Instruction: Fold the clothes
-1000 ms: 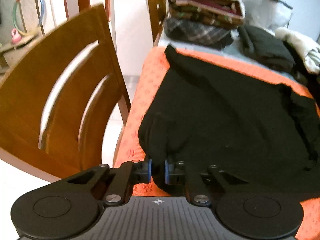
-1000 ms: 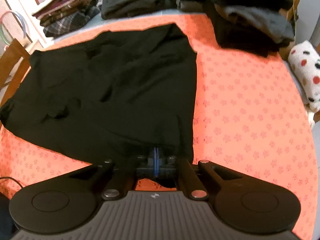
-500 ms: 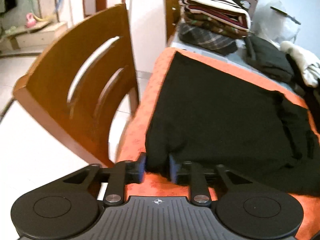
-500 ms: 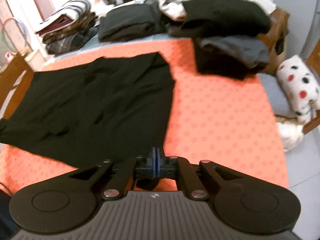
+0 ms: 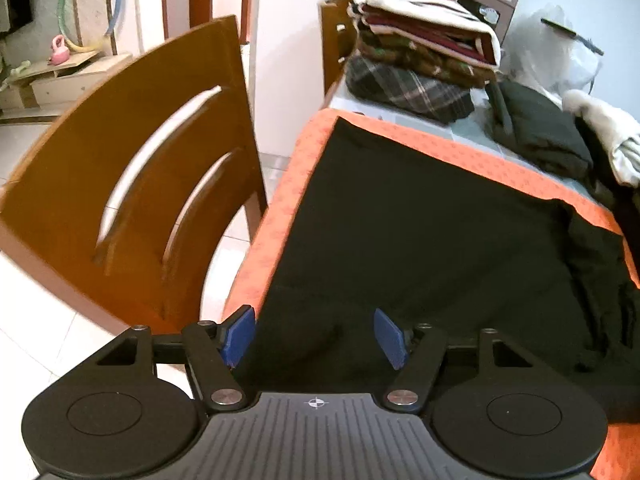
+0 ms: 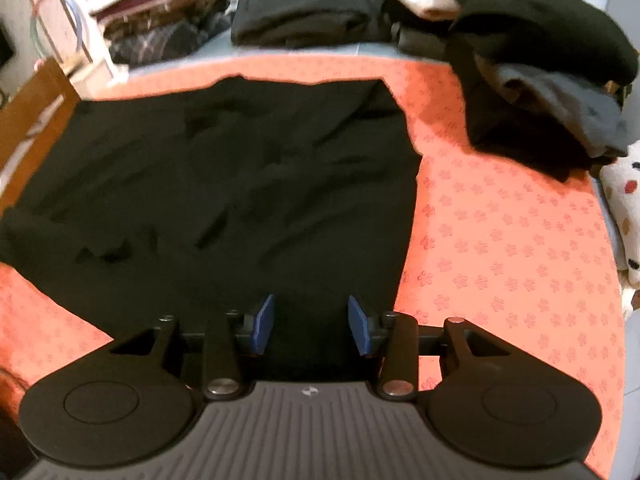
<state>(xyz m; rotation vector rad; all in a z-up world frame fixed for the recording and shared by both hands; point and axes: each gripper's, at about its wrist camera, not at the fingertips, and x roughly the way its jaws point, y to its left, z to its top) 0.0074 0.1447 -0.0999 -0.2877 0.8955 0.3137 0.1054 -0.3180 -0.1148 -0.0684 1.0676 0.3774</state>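
One black garment [image 6: 224, 184] lies spread on the counter's orange cloth [image 6: 508, 232], reaching its near edge and left edge. Along the far edge stand piles of folded clothes: one striped and plaid stack [image 5: 424, 56] at the far left corner, one dark folded bundle [image 6: 308, 12] at the middle, and one black and grey heap [image 6: 548, 80] near the far right corner. Two wooden chairs show off the left edge, one close [image 5: 132, 184], one farther back [image 5: 334, 40]. Two hand-held grippers: left [image 5: 316, 338], right [image 6: 311, 325], each with two blue pads spread apart.
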